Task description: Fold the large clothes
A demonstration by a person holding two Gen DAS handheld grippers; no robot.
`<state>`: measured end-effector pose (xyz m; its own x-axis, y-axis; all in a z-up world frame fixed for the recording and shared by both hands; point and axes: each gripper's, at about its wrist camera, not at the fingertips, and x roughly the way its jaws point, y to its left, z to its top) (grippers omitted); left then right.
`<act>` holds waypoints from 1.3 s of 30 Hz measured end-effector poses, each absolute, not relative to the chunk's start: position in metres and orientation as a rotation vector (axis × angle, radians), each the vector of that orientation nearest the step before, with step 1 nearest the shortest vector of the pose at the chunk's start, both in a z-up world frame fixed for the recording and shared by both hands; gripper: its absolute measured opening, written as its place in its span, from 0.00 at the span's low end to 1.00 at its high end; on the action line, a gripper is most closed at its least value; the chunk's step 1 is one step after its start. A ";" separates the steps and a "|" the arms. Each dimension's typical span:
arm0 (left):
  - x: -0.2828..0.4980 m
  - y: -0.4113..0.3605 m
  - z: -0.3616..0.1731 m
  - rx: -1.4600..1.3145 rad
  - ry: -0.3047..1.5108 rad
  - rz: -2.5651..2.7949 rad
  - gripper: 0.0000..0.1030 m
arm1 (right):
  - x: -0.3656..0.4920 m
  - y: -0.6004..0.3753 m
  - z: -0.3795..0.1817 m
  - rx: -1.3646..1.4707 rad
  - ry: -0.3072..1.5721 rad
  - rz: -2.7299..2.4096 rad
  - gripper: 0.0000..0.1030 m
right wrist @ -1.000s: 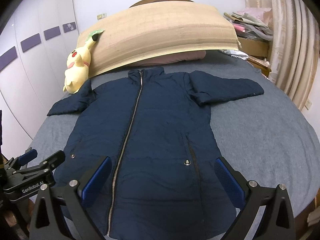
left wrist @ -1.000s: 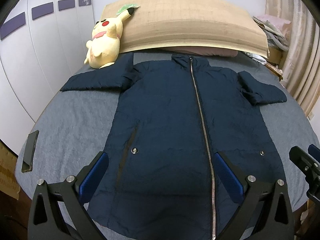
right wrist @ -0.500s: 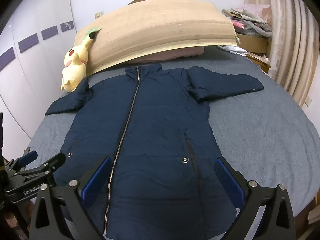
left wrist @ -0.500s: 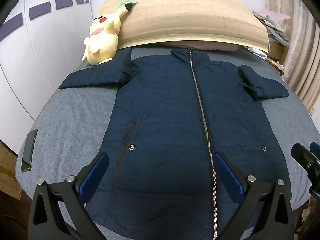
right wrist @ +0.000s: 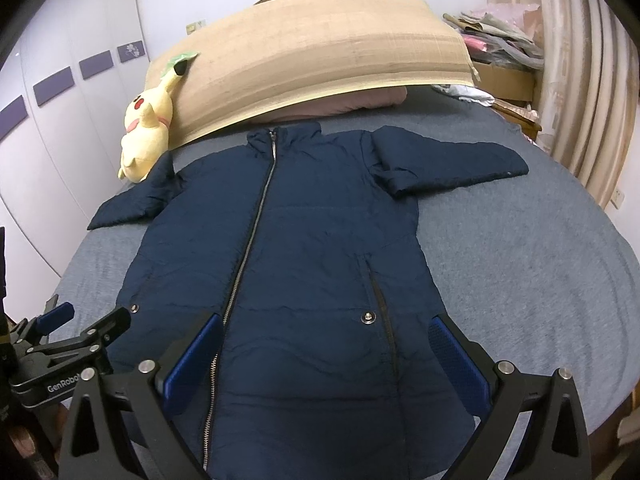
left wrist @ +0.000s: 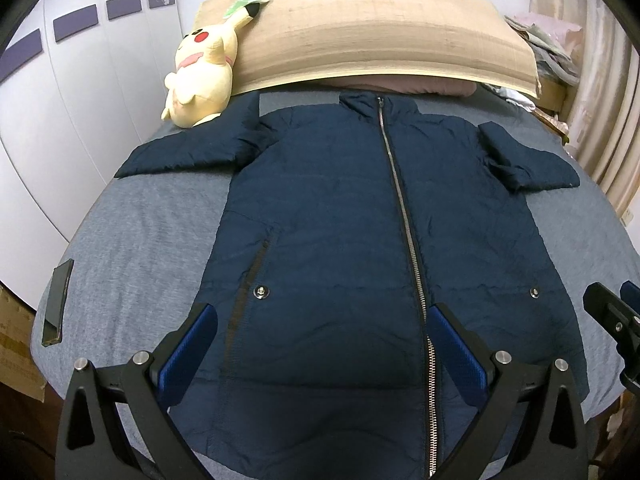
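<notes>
A long navy padded jacket lies flat and zipped on the grey bed, collar towards the headboard, both sleeves spread sideways. My left gripper hovers open above the hem, left of the zipper, with nothing between its blue pads. The right gripper is open too, above the hem's right half near the pocket snap. Each gripper shows at the edge of the other's view: the right gripper and the left gripper.
A yellow plush toy leans on the tan headboard cushion by the left sleeve. A dark phone lies at the bed's left edge. Clutter piles and curtains stand at the right, white wardrobe doors at the left.
Both cameras have tilted and drifted slightly, so the jacket sits a little lower and fuller in view. The jacket itself has not moved and both grippers stay open.
</notes>
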<state>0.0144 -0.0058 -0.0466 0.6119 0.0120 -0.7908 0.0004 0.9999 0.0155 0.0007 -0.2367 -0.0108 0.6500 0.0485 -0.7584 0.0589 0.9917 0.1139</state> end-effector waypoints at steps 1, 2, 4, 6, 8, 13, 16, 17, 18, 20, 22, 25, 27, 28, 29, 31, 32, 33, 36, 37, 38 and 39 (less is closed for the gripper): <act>0.015 -0.006 -0.047 0.015 0.913 0.006 1.00 | 0.001 -0.237 -0.011 0.133 0.865 -0.005 1.00; 0.015 -0.006 -0.047 0.016 0.914 0.007 1.00 | 0.001 -0.237 -0.012 0.133 0.865 -0.006 1.00; 0.015 -0.006 -0.048 0.018 0.915 0.007 1.00 | 0.001 -0.237 -0.012 0.134 0.867 -0.006 1.00; 0.015 -0.006 -0.048 0.017 0.916 0.006 1.00 | 0.002 -0.238 -0.013 0.135 0.869 -0.006 1.00; 0.016 -0.007 -0.049 0.019 0.919 0.007 1.00 | 0.002 -0.239 -0.015 0.135 0.871 -0.009 1.00; 0.021 -0.009 -0.056 0.024 0.931 0.008 1.00 | 0.006 -0.243 -0.020 0.138 0.879 -0.015 1.00; 0.026 -0.009 -0.062 0.027 0.942 0.005 1.00 | 0.009 -0.247 -0.025 0.142 0.888 -0.013 1.00; 0.027 -0.009 -0.064 0.025 0.947 0.002 1.00 | 0.010 -0.250 -0.027 0.144 0.892 -0.014 1.00; 0.029 -0.009 -0.068 0.021 0.953 -0.001 1.00 | 0.011 -0.254 -0.029 0.145 0.896 -0.014 1.00; 0.034 -0.009 -0.076 0.022 0.970 0.001 1.00 | 0.015 -0.264 -0.033 0.151 0.901 -0.022 1.00; 0.039 -0.008 -0.084 0.031 0.983 0.008 1.00 | 0.024 -0.284 -0.035 0.171 0.910 -0.028 1.00; 0.048 -0.006 -0.094 0.044 0.992 0.024 1.00 | 0.038 -0.323 -0.036 0.237 0.893 -0.043 1.00; 0.055 -0.005 -0.101 0.049 1.000 0.034 1.00 | 0.053 -0.360 -0.038 0.318 0.890 -0.066 1.00; 0.059 -0.004 -0.107 0.053 1.009 0.041 1.00 | 0.063 -0.383 -0.040 0.380 0.879 -0.067 1.00; 0.062 -0.003 -0.111 0.055 1.018 0.044 1.00 | 0.069 -0.399 -0.041 0.428 0.866 -0.060 1.00; 0.069 -0.002 -0.124 0.065 1.043 0.052 1.00 | 0.089 -0.443 -0.048 0.574 0.838 -0.050 1.00; 0.071 -0.002 -0.130 0.069 1.054 0.054 1.00 | 0.099 -0.460 -0.052 0.632 0.830 -0.049 1.00; 0.073 -0.001 -0.137 0.070 1.066 0.050 1.00 | 0.111 -0.480 -0.058 0.701 0.818 -0.050 1.00; 0.072 0.005 -0.147 0.040 1.044 0.029 1.00 | 0.149 -0.531 -0.079 0.864 0.797 -0.074 1.00; 0.071 0.007 -0.148 0.031 1.030 0.023 1.00 | 0.163 -0.547 -0.087 0.910 0.787 -0.089 0.99; 0.070 0.010 -0.151 0.025 1.017 0.018 1.00 | 0.172 -0.557 -0.093 0.939 0.781 -0.101 0.99; 0.068 0.011 -0.152 0.021 1.001 0.014 1.00 | 0.186 -0.572 -0.101 0.987 0.772 -0.112 0.96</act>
